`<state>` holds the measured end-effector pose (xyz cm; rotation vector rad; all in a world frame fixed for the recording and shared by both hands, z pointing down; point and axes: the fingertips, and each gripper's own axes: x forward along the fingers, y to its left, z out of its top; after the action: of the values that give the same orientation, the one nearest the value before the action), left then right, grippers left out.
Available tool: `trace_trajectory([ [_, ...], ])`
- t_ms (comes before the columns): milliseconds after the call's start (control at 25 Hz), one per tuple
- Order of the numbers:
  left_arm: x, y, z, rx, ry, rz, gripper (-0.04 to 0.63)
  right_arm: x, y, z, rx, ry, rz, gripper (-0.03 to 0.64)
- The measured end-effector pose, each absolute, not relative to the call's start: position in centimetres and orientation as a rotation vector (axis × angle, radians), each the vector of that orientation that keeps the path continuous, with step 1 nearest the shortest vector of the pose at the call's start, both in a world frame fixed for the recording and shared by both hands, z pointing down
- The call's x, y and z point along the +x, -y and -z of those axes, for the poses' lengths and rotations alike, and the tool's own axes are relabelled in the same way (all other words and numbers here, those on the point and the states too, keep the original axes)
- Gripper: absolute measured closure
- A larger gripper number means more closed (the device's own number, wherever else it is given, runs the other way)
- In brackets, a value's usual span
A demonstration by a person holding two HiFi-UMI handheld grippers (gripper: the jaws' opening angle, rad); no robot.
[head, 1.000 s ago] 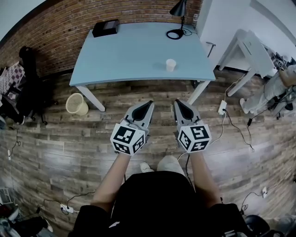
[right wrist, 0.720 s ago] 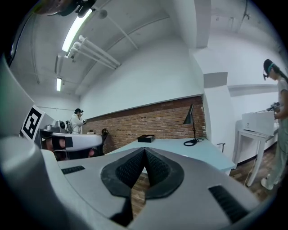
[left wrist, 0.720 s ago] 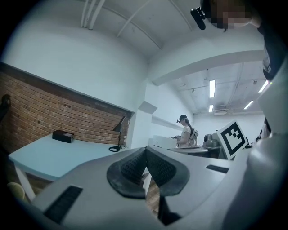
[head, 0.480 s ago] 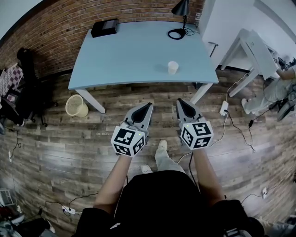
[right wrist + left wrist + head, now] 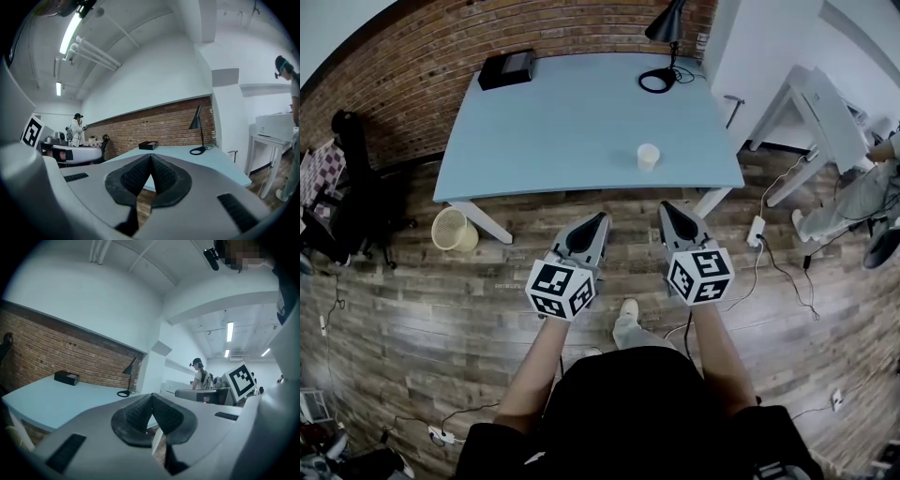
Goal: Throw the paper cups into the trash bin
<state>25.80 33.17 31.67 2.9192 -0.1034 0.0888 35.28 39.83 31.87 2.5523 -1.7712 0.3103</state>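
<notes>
Forearms (image 5: 539, 366) forward, left gripper (image 5: 601, 217) and right gripper (image 5: 667, 206) side by side, both jaws closed empty, tips toward table (image 5: 562, 122).

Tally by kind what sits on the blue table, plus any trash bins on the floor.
Paper cup: 1
Black box: 1
Desk lamp: 1
Trash bin: 1
Total: 4

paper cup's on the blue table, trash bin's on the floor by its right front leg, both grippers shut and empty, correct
Not quite: the trash bin stands by the table's left front leg, as the head view shows. The paper cup is on the table, and the left gripper and right gripper are shut and empty.
</notes>
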Motion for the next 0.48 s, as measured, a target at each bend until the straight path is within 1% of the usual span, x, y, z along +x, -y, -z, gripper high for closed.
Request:
trace_trajectory([
  [480, 33.0, -30.5, -31.8, 2.920, 0.116, -0.109, 0.588, 42.1, -36.7, -32.7, 2.526, 1.810, -0.329, 0.612],
])
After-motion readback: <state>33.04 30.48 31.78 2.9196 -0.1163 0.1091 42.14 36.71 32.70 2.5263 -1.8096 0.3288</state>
